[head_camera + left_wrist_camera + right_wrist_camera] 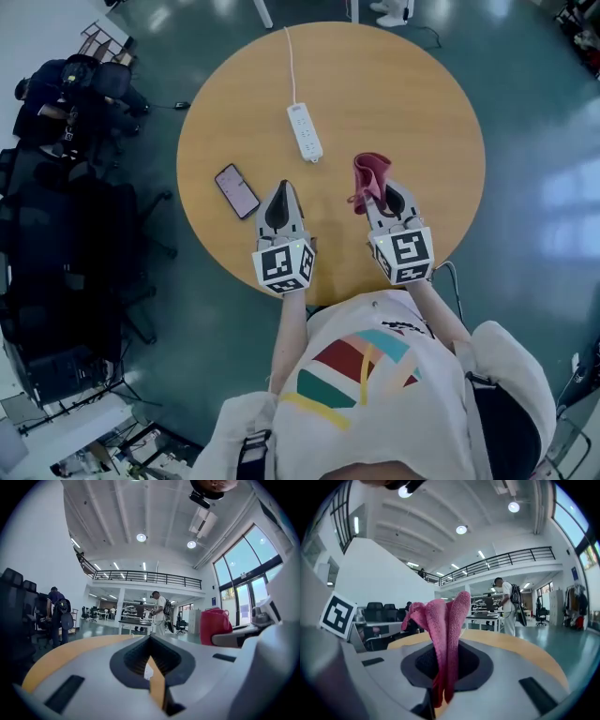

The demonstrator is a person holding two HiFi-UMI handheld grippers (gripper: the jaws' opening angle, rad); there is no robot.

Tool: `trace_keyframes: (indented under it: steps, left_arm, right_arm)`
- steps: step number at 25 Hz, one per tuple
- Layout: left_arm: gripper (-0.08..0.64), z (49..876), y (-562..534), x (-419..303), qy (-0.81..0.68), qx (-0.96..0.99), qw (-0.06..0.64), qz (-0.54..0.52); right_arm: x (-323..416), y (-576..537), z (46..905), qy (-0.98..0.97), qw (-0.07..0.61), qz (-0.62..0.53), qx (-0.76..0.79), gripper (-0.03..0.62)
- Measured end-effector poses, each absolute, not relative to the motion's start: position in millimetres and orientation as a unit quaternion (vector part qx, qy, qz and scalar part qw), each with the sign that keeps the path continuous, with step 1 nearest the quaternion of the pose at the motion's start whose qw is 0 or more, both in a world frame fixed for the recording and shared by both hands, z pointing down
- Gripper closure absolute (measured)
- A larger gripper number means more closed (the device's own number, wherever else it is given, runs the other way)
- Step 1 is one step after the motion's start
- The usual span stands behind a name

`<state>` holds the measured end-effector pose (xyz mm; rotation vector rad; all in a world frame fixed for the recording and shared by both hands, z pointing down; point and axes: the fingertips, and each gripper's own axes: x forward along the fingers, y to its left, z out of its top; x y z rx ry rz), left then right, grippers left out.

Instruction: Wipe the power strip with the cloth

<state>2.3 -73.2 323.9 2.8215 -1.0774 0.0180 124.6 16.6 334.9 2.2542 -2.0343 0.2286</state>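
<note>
Pinched in our right gripper [386, 194] is the pink cloth [446, 620]: the jaws are closed on a bunched fold, and the loose end stands up ahead of the tips. We judge the cloth soft, light and limp, a ribbed knit that should drape over edges, so a hold near the fold suits wiping. Our left gripper [281, 192] is fully closed with nothing in it. Ahead of it and a little to its right, apart from both grippers, lies the power strip [305, 131], a long white bar of smooth hard plastic with a thin cord [289, 66] running away from us. We expect it to be light and to slide on the round wooden desk [412, 94], so pinning one end down looks wise
</note>
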Motion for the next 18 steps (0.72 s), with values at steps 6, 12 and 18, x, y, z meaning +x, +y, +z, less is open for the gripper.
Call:
trace_keyframes:
  steps: [6,12,18]
  left_arm:
    - [0.518,322,-62,9,-0.345,0.938,0.046,0.013]
    - [0.518,321,-70,1,-0.351,0.936,0.035,0.004]
    - [0.518,313,-66,-6,-0.357,0.933,0.034,-0.002]
  right_arm:
    - [124,32,345,-0.657,0.083,0.073,0.746,0.554]
    - [114,20,356,-0.666,0.099,0.069,0.736,0.554]
    - [105,27,342,-0.665,0.106,0.042,0.738,0.554]
